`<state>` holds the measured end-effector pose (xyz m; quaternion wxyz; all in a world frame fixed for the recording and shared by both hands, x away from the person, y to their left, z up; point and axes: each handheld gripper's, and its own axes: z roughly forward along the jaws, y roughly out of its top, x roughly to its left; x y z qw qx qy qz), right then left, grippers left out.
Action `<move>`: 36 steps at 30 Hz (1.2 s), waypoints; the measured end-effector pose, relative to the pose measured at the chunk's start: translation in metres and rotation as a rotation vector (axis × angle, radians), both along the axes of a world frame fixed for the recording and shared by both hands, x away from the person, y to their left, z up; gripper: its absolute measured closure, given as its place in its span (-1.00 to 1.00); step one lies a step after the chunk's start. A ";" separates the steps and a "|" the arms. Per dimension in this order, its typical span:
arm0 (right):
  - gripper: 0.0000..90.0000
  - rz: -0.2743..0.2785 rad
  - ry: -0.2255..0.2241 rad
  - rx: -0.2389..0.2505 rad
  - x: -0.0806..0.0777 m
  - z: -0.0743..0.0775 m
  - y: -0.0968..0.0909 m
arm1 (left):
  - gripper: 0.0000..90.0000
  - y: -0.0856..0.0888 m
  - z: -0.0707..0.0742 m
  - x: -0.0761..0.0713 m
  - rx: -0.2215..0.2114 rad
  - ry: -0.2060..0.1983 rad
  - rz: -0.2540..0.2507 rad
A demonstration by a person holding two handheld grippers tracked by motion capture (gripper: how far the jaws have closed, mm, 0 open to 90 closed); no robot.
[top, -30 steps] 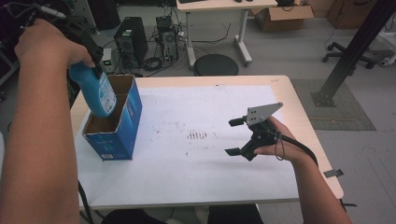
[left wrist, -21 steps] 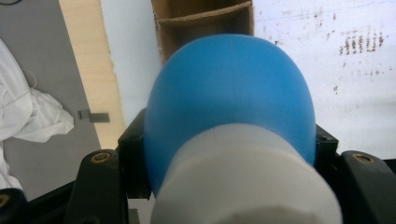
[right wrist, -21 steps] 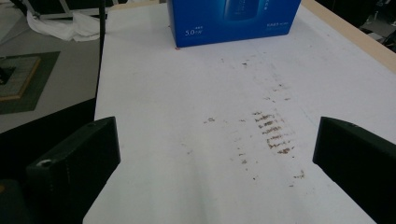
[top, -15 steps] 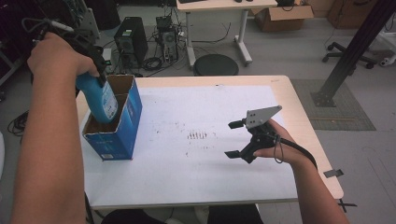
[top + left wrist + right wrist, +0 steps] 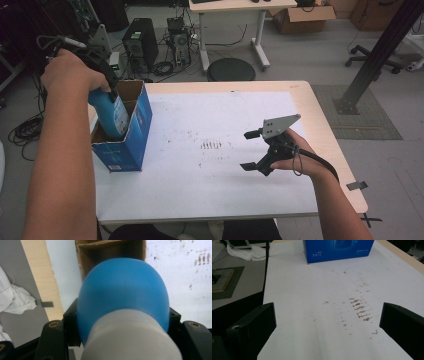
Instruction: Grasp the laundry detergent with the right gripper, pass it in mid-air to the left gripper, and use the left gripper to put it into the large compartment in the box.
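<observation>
A blue bottle [image 5: 111, 114] with a white label hangs half inside the open blue carton [image 5: 131, 135] at the table's left. My left gripper [image 5: 100, 75] is shut on its upper end. In the left gripper view the bottle [image 5: 122, 295] bulges between the jaws, with the carton's brown inside [image 5: 110, 255] beyond it. My right gripper [image 5: 255, 150] stands open just above the white sheet at the right, nothing between its fingers [image 5: 252, 327]. The carton's blue side [image 5: 337, 250] lies ahead of it.
The white sheet [image 5: 215, 115] covers most of the wooden table [image 5: 320, 125] and carries brown smudges [image 5: 212, 146] in the middle. Beyond the far edge are a round black stool [image 5: 231, 69], computer towers [image 5: 140, 42] and cables on the floor.
My left hand has lowered the blue bottle from above the carton down into its opening. The right gripper has stayed in place, open.
</observation>
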<state>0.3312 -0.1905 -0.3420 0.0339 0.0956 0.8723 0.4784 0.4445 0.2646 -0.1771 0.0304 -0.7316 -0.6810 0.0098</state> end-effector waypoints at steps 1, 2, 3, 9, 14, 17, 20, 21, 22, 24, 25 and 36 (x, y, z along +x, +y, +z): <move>-0.98 0.002 0.001 0.001 0.000 0.000 0.000 | -0.16 0.001 -0.002 0.000 0.002 -0.002 0.001; -0.98 0.002 0.000 0.000 0.000 0.000 0.000 | -0.16 0.002 -0.005 0.000 0.001 -0.002 0.004; -0.98 0.001 0.000 0.000 0.001 0.000 0.000 | -0.16 0.002 -0.006 0.001 0.001 0.009 0.007; -0.98 0.005 0.000 0.003 0.002 -0.001 0.001 | -0.16 0.003 -0.017 0.001 0.002 0.013 0.001; -0.98 0.005 0.005 0.002 0.002 -0.002 0.002 | -0.16 0.002 -0.023 0.002 0.001 0.021 -0.007; -0.98 0.006 0.005 0.002 0.002 -0.003 0.002 | -0.16 0.002 -0.026 0.001 -0.004 0.020 -0.009; -0.98 0.009 0.003 0.003 0.002 -0.003 0.002 | -0.16 0.002 -0.029 0.001 -0.004 0.021 -0.010; -0.98 0.008 0.004 0.002 0.002 -0.003 0.002 | -0.16 0.002 -0.032 0.001 -0.004 0.017 -0.008; -0.98 0.008 0.006 0.001 0.002 -0.002 0.002 | -0.16 0.001 -0.033 0.001 -0.003 0.022 -0.009; -0.98 0.008 0.009 0.001 0.002 -0.002 0.002 | -0.16 0.001 -0.037 0.001 -0.005 0.021 -0.008; -0.98 0.010 0.007 0.002 0.002 -0.002 0.003 | -0.16 0.002 -0.039 0.001 -0.008 0.020 -0.008; -0.98 0.011 0.011 0.006 0.002 -0.005 0.003 | -0.16 0.005 -0.058 -0.001 -0.012 0.027 0.004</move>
